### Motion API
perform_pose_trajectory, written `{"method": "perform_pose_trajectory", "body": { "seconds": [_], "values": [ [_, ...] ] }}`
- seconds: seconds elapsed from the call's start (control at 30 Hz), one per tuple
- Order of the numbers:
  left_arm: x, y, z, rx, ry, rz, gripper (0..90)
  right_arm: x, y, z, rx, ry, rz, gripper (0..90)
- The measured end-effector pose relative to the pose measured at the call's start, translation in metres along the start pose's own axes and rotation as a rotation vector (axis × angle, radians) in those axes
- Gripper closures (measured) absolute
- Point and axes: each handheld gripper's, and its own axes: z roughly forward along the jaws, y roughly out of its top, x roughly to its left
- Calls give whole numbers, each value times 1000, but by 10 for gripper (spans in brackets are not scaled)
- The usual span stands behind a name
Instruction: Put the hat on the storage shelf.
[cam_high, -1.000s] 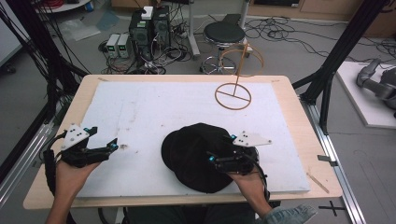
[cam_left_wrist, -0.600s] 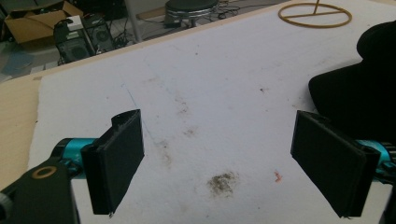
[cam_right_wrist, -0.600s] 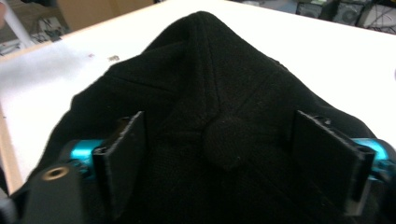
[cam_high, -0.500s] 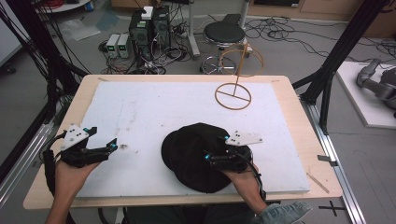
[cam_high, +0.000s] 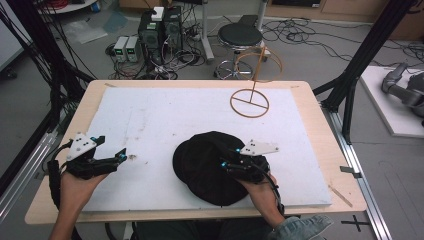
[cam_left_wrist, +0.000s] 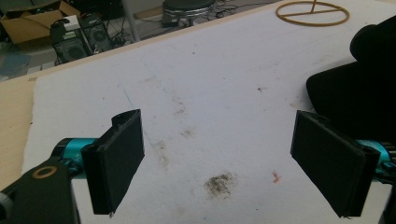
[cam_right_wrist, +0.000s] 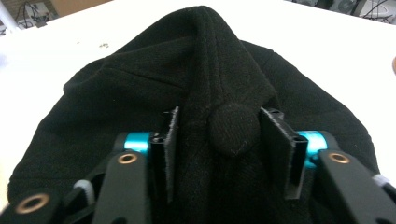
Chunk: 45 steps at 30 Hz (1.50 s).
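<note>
Near the table's front edge, the right gripper (cam_high: 226, 164) is pinching the crown button of the soft black fabric cap (cam_right_wrist: 140, 88) lying on the white foam mat (cam_high: 150, 120). Well to its left, the left gripper (cam_high: 121, 157) is hovering with jaws spread wide, holding nothing.

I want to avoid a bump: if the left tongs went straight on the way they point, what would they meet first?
Probably the black hat. In the high view the left tongs, open, point across the white mat toward it. Their own view shows bare mat between the jaws first, so height decides.
</note>
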Motion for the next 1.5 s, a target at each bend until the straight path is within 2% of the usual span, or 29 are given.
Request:
{"method": "perform_pose_trajectory", "body": {
  "seconds": [0.2,0.63,1.27,1.5],
  "values": [
    [1,1,-2,-5,5,-2,178,-1,0,0,11,0,-3,638],
    [1,1,-1,-3,8,-3,181,1,9,-10,1,19,-6,682],
    [2,1,-2,-6,6,-2,181,0,44,-28,-93,20,-24,704],
    [3,1,-2,-6,10,-5,182,-5,61,-35,-133,-4,-39,705]
  ]
}}
